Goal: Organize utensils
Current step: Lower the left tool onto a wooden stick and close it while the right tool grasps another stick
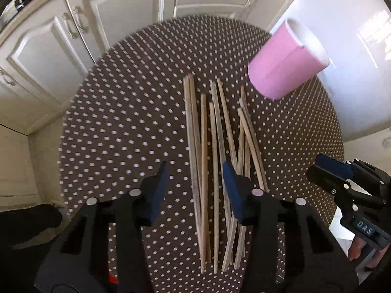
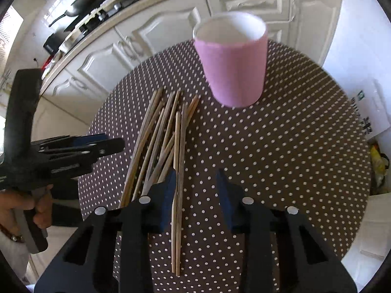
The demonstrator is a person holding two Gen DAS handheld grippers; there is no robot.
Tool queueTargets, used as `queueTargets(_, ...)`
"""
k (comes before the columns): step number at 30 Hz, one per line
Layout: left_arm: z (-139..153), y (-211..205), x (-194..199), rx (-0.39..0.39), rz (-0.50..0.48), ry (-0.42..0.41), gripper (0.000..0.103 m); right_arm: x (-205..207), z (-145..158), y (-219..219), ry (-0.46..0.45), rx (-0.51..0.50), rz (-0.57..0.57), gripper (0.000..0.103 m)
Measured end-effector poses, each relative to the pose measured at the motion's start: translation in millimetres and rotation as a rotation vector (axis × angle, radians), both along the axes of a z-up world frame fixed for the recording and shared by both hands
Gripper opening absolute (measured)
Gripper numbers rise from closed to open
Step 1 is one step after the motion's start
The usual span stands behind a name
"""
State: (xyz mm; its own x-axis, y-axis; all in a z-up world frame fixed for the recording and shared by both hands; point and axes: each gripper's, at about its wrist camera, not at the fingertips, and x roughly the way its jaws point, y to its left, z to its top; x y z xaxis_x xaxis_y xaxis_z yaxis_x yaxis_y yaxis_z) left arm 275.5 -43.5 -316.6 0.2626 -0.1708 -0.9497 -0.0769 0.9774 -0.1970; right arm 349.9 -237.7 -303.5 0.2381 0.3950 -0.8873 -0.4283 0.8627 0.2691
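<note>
Had both my left gripper (image 1: 195, 190) and right gripper (image 2: 196, 197) half-open, empty over the loose wooden chopsticks (image 1: 215, 161), next probably pinching some for the pink cylindrical cup (image 2: 232, 61).

Round table (image 2: 281, 161), brown polka-dot cloth. Loose heap of wooden chopsticks (image 2: 166, 141) lying flat at centre-left. Pink cup (image 2: 234, 68) upright at 12 o'clock, just beyond chopstick tips.

Bright daylight, window glare on the glossy floor (image 1: 366, 39), mild motion blur, strong fisheye edges, dark corners
</note>
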Motion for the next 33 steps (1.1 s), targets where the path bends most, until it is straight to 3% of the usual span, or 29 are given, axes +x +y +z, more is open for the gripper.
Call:
queueTargets(4,-15,-5,9,0.015,-0.016,0.037,0.036,7,-12,3,0.033,0.007,0.034,0.029)
queueTargets(7,-24,-6,13,0.069,-0.014,0.058,0.036,11,-16,5,0.039,0.003,0.057,0.028)
queueTargets(12,-24,6,20,0.093,0.046,0.064,0.036,22,-24,10,0.052,0.010,0.071,0.027)
queueTargets(19,-30,8,36,0.125,0.036,0.075,0.043,38,-35,24,0.054,-0.019,0.109,0.016)
queueTargets(23,-33,10,49,0.126,0.044,0.067,0.043,44,-37,28,0.054,-0.018,0.115,0.015)
queueTargets(25,-32,16,61,0.125,0.043,0.067,0.046,46,-38,30,0.055,-0.018,0.113,0.015)
queueTargets(27,-33,26,70,0.125,0.047,0.065,0.055,48,-41,33,0.061,-0.027,0.115,0.015)
queueTargets(30,-35,36,77,0.124,0.041,0.065,0.057,52,-47,38,0.069,-0.049,0.117,0.015)
queueTargets(32,-39,42,80,0.141,0.040,0.061,0.057,54,-47,40,0.075,-0.041,0.117,0.015)
queueTargets(33,-43,44,86,0.195,0.038,0.086,0.057,56,-47,46,0.063,-0.034,0.126,0.015)
